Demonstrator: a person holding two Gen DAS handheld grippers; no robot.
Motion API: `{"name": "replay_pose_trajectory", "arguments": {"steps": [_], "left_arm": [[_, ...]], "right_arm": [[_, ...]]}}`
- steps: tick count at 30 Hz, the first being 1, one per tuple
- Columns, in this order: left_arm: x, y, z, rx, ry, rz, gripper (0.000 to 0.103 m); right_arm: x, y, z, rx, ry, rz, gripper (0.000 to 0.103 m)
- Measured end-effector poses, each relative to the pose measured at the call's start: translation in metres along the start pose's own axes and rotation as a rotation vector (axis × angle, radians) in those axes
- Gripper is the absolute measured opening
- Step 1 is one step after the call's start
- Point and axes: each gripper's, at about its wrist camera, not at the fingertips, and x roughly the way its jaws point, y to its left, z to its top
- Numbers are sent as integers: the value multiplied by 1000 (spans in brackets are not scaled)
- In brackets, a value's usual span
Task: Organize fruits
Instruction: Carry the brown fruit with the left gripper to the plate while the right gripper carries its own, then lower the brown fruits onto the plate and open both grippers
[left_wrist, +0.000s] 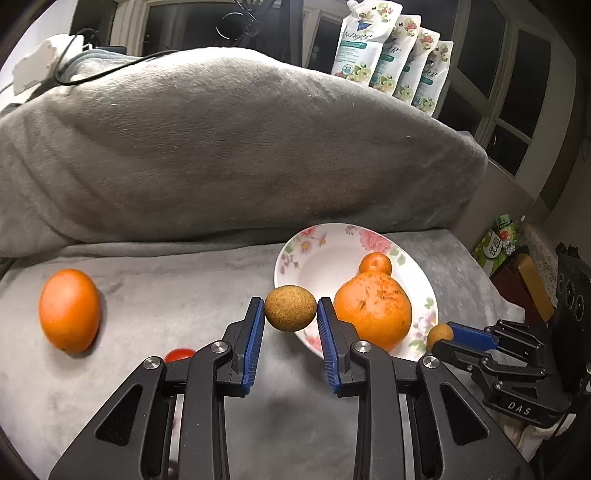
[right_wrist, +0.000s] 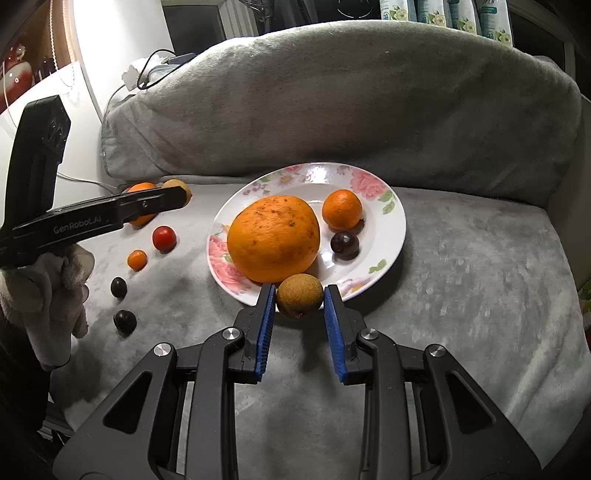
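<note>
We've got the floral plate (right_wrist: 391, 236) half loaded, big orange (right_wrist: 273, 238) already on it. Each brown longan is pinched: left gripper (left_wrist: 290, 314) holds one (left_wrist: 290, 308), right gripper (right_wrist: 300, 301) another (right_wrist: 300, 300) at the rim. Next, probably lift over and release.

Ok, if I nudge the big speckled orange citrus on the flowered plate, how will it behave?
Probably heavy: the big speckled orange citrus dwarfs everything else on the flowered plate. Round on a glossy dish, it may roll or slide, bumping the small mandarin or dark grape beside it. Its pitted skin should grip decently.
</note>
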Motion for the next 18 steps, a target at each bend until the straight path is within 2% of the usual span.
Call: {"name": "replay_pose_trajectory", "arguments": {"steps": [18], "left_arm": [[30, 1, 10, -9, 42, -4, 28]], "right_arm": [[5, -4, 3, 10, -3, -12, 28]]}}
